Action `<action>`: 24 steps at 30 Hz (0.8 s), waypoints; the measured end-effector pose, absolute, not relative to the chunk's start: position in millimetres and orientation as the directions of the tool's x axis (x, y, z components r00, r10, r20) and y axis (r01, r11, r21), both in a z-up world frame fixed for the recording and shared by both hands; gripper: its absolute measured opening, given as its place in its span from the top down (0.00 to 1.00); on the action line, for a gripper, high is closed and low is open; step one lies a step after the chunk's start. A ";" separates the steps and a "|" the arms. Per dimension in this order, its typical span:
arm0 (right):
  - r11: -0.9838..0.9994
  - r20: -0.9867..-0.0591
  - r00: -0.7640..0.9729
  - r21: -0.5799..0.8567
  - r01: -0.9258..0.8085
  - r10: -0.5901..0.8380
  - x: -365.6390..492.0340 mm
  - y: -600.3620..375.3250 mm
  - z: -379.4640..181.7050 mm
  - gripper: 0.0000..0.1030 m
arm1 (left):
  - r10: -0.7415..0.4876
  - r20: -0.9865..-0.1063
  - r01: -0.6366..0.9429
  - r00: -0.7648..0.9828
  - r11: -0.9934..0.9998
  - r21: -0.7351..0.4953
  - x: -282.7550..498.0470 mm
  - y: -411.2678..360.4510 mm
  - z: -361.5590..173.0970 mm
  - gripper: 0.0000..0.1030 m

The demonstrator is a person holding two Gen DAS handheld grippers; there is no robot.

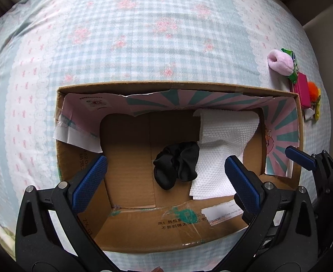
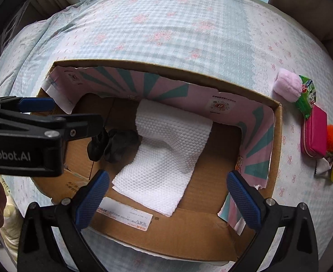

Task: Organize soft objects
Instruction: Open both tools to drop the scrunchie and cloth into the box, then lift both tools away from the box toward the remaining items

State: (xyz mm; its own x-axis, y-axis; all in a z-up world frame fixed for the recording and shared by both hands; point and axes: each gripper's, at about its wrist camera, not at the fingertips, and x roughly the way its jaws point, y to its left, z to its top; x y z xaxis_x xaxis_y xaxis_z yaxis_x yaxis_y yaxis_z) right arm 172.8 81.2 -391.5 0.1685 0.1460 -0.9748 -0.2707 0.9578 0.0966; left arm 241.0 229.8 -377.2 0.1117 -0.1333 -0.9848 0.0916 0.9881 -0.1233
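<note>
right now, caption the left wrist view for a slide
Open left hand-held gripper over cardboard box holding black fabric scrunchie and white paper towel

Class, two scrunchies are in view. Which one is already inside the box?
The black scrunchie: it lies on the box floor beside the paper towel. The pink scrunchie sits outside on the bedspread.

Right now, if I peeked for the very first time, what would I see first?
Probably the big cardboard box on the checked bedspread, with a white paper towel and a black scrunchie lying inside. To its right, outside the box, sit a fluffy pink scrunchie and a bright pink pouch. Both grippers hover open above the box.
</note>
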 end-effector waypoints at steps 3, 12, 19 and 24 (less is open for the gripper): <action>0.961 -0.972 0.180 0.101 -0.258 0.150 166.9 80.2 -381.7 0.00 | -0.131 -0.982 0.095 0.134 0.988 -0.119 234.6 233.5 -366.8 0.00; 0.969 -0.944 0.292 0.089 -0.231 0.156 132.3 72.6 -313.3 0.00 | -0.118 -0.959 0.062 0.256 0.992 -0.106 192.5 248.3 -299.0 0.00; 0.989 -0.884 0.452 0.063 -0.136 0.118 93.2 41.2 -222.9 0.00 | -0.103 -0.896 0.014 0.431 0.994 -0.108 136.5 258.3 -214.2 0.00; 1.000 -0.822 0.569 0.022 0.000 0.018 57.0 8.6 -165.6 0.00 | -0.067 -0.820 0.008 0.568 0.997 -0.077 97.8 252.4 -151.9 0.00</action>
State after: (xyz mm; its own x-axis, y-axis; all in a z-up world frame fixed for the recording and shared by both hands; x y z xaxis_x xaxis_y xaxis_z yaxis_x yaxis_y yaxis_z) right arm 57.0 8.6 -165.6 0.5686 0.0181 -0.8224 0.0004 0.9998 0.0222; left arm 97.8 252.4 -151.9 0.5681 -0.0675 -0.8202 0.0076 0.9970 -0.0768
